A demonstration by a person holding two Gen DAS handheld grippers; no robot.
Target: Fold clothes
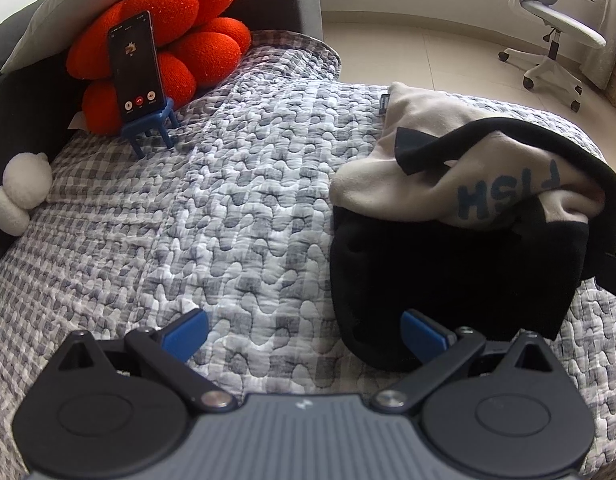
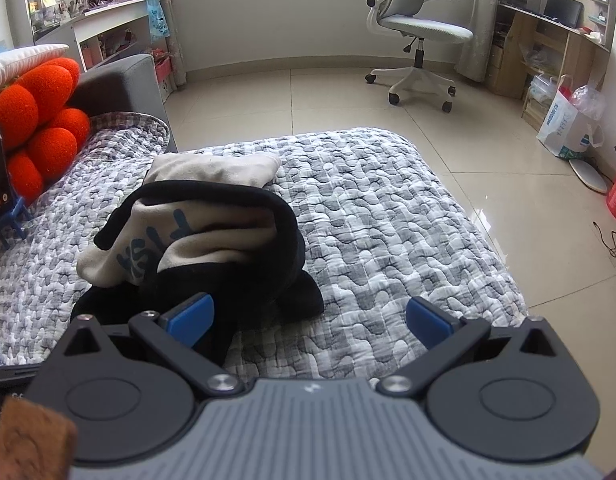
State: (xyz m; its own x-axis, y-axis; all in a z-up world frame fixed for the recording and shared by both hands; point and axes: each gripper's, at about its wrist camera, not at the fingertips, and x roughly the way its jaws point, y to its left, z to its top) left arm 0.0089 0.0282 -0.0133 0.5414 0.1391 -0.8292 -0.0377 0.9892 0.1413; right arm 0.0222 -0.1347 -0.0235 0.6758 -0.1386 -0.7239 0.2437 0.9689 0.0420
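Grey-and-white quilted cover (image 1: 212, 216) spread over the bed, puckered in a wavy check pattern. Black and cream garment (image 1: 459, 232) lying in a loose heap on the cover, unfolded; cream part uppermost with blue lettering across it, black part underneath and a black band arching over the top. Same garment (image 2: 196, 240) in the right wrist view, sitting left of centre, near the foot end of the bed.

Left claw (image 1: 304, 334) spread wide, blue pads well apart, nothing between them, only cover visible in the gap. Right-hand pad just beside or over the near black edge of the garment; contact cannot be told.

Right claw (image 2: 309, 320) likewise spread wide and empty. Left-hand pad in front of the black fabric, other pad over bare cover. Touching or not: cannot tell.

Orange plush cushion (image 1: 160, 40) with rounded lobes at the head of the bed, against a grey sofa-like backrest (image 1: 276, 4). Pale pillow (image 1: 72, 4) resting on top of the cushion. Phone (image 1: 136, 66) propped upright on a small blue chair-shaped stand (image 1: 152, 128), leaning on the cushion, screen lit. White plush toy (image 1: 20, 196) at the far left edge of the bed.

Tiled floor (image 2: 327, 96) beyond the bed. White office chair (image 2: 415, 28) near the wall. Wooden shelves (image 2: 547, 40) at right, white paper bag (image 2: 567, 120) on the floor beside them.
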